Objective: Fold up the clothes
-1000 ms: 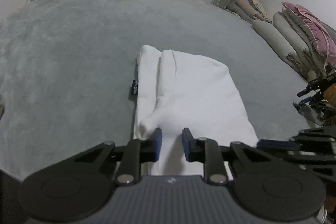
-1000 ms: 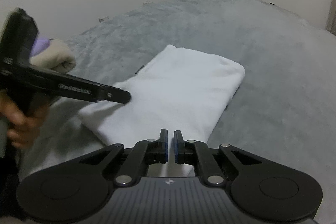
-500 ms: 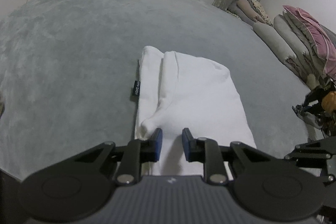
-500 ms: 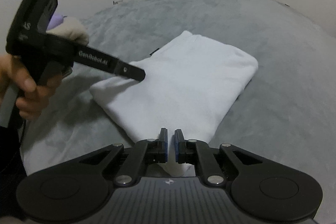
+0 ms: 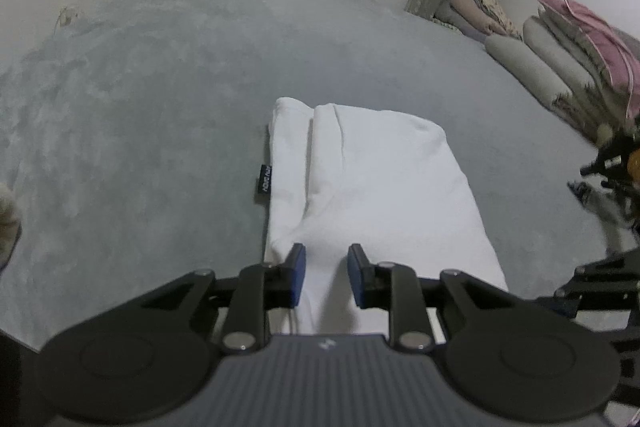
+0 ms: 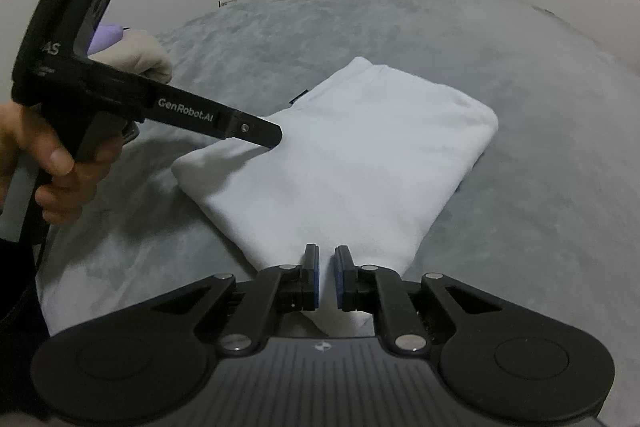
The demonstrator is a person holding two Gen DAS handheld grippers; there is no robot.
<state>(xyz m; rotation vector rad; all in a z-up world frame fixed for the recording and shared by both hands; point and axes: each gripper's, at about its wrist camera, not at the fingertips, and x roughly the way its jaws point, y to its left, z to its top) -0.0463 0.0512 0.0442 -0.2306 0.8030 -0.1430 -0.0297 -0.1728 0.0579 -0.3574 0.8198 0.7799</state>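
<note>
Left wrist view: white garment (image 5: 380, 187) is lying folded into a compact rectangle at frame centre on the grey bed (image 5: 160, 107), likely for a last fold or smoothing, and the left hand-held gripper (image 5: 326, 267) is hovering over its near edge, jaws narrowly apart, gripping nothing. Right wrist view: the right hand-held gripper (image 6: 326, 275) is sitting at the garment's near corner, jaws almost together with a slim gap, cloth between them but apparently not pinched.

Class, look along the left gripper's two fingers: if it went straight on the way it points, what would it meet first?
Most likely the folded white garment, lying directly ahead of the left gripper on the grey bed cover; depth is hard to judge.
</note>
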